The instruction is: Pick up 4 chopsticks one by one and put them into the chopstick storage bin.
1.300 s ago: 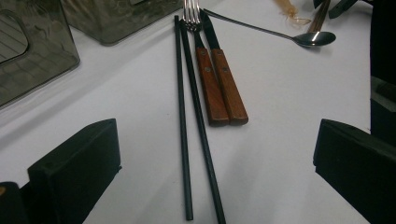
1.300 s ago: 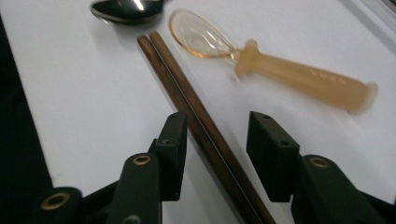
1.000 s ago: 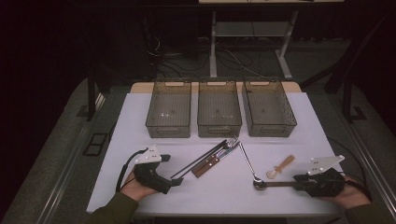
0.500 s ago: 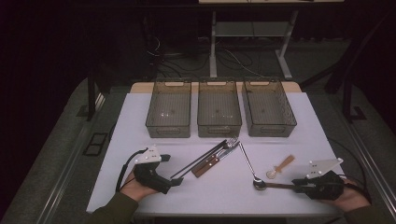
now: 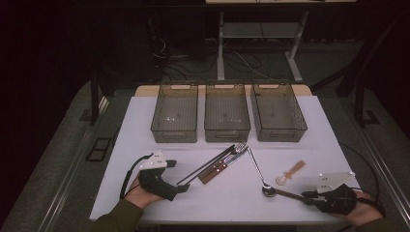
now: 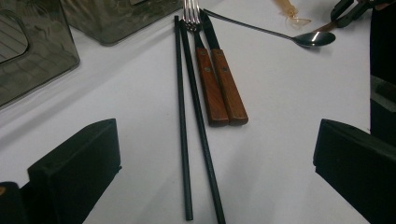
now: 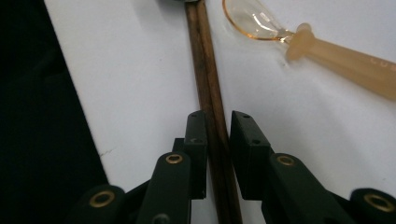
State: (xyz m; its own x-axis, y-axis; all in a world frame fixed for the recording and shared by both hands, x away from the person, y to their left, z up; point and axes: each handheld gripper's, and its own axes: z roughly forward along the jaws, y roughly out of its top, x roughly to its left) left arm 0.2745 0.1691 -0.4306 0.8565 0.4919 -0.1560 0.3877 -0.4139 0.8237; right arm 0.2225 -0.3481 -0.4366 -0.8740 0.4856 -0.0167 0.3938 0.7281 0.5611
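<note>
A pair of brown chopsticks [image 5: 289,194] lies near the table's front right. My right gripper [image 5: 307,196] straddles their near end. In the right gripper view these chopsticks [image 7: 205,70] run between the two pads [image 7: 243,140]. The jaws have just been closing, and a thin gap still shows on one side. My left gripper [image 5: 178,177] rests at the front left and stands wide open. Two black chopsticks [image 6: 184,140] lie on the table between its jaws, untouched.
A wooden-handled fork and knife [image 5: 218,169] lie beside the black chopsticks [image 5: 203,169]. A metal spoon [image 5: 256,166] and a clear amber plastic spoon [image 5: 290,171] lie right of centre. Three clear bins [image 5: 227,113] line the back. The table's front edge [image 5: 232,223] is close to both hands.
The right gripper has shifted slightly toward the front edge along the brown chopsticks, and its jaws have narrowed. The left gripper and the cutlery have not moved.
</note>
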